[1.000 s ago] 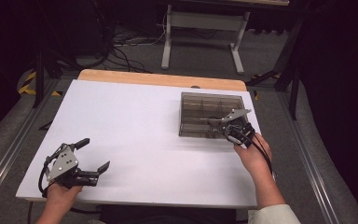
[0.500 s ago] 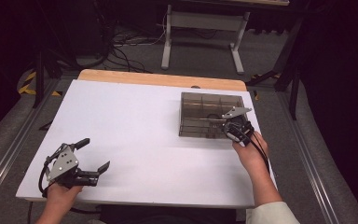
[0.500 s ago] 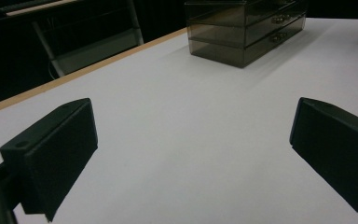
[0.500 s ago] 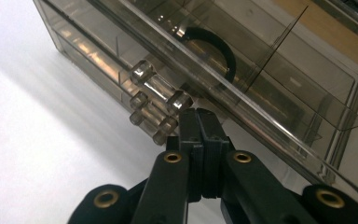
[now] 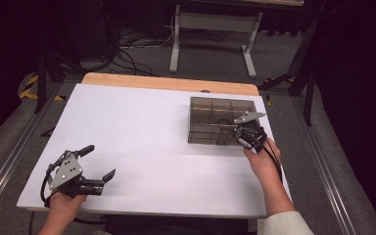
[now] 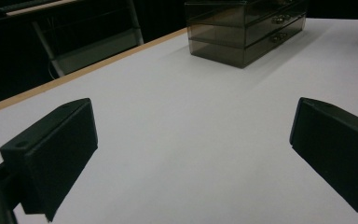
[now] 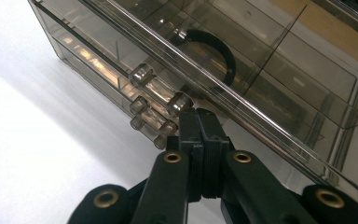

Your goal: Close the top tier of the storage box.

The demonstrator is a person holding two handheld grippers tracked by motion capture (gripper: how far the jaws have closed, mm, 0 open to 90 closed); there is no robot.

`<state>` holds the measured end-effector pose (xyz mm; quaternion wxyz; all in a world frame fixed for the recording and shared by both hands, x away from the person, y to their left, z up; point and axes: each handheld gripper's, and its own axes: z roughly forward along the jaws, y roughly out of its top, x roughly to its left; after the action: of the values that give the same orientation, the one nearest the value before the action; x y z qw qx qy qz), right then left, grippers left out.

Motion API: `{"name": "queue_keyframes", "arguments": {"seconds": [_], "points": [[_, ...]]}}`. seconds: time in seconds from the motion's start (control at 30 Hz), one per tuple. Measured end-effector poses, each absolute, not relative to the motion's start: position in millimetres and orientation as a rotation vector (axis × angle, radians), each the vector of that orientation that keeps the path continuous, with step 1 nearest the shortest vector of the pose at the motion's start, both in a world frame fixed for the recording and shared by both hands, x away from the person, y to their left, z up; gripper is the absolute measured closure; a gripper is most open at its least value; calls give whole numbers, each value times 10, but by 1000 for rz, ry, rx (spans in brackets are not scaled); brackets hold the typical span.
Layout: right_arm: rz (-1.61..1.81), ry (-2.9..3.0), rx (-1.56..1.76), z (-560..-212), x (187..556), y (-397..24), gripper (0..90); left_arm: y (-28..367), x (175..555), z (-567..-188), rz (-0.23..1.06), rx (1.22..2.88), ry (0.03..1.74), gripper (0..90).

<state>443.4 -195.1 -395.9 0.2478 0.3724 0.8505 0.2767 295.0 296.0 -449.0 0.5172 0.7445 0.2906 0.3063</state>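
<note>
While its jaws stand pressed together on nothing, the right gripper (image 7: 199,122) sits at the drawer box's (image 5: 210,105) front, tips just beside the upper handle (image 7: 161,88), whose long axis runs along that front; the left gripper (image 5: 94,161), open and empty, lies well apart from the box.

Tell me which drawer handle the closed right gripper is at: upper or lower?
The upper handle: the right gripper has its shut tips beside that handle's right post. The lower handle sits beneath it, left of the tips.
</note>
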Motion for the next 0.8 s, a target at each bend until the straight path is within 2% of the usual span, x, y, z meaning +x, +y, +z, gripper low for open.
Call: {"name": "queue_keyframes", "arguments": {"seconds": [0.43,0.8], "points": [[829,2299,1000,-3755,4139,-2050,893,2966,2951,-4485,746,1789,692,16],[873,2294,987,-3721,4062,-2079,884,2956,2961,-4490,734,1782,697,16]]}}
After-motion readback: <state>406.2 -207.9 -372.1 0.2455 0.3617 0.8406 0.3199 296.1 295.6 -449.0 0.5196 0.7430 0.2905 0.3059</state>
